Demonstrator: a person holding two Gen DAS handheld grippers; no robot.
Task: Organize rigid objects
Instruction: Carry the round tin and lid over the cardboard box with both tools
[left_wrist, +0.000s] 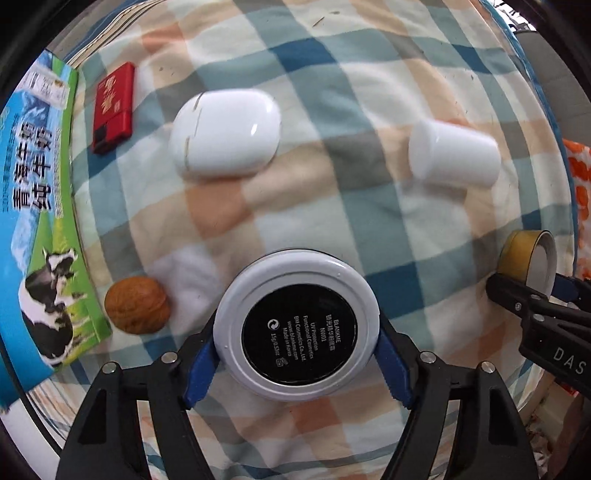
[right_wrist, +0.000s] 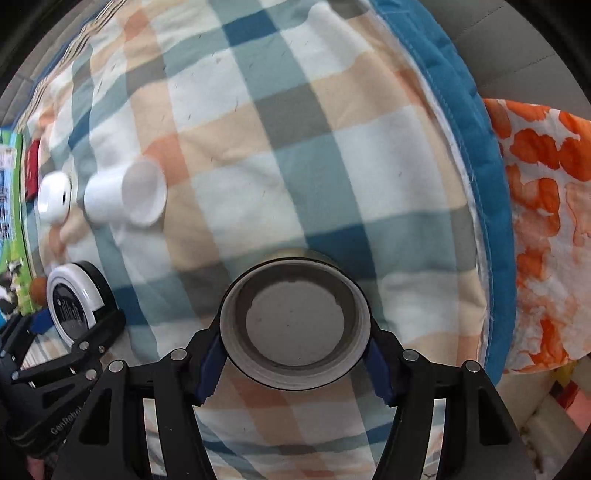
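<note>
My left gripper (left_wrist: 297, 341) is shut on a round white cosmetics compact (left_wrist: 297, 328) with a black label, held above the checked blanket; it also shows in the right wrist view (right_wrist: 72, 306). My right gripper (right_wrist: 295, 343) is shut on a yellow tape roll (right_wrist: 295, 325), seen end-on; the roll also shows at the right of the left wrist view (left_wrist: 528, 258). A white earbud case (left_wrist: 225, 133), a white cup (left_wrist: 454, 153) on its side, a red box (left_wrist: 112, 107) and a walnut (left_wrist: 136, 304) lie on the blanket.
A milk carton (left_wrist: 40, 206) with a cow picture lies along the left edge. The checked blanket (right_wrist: 295, 147) has a blue border (right_wrist: 476, 155) on the right, with orange-patterned cloth (right_wrist: 546, 221) beyond it.
</note>
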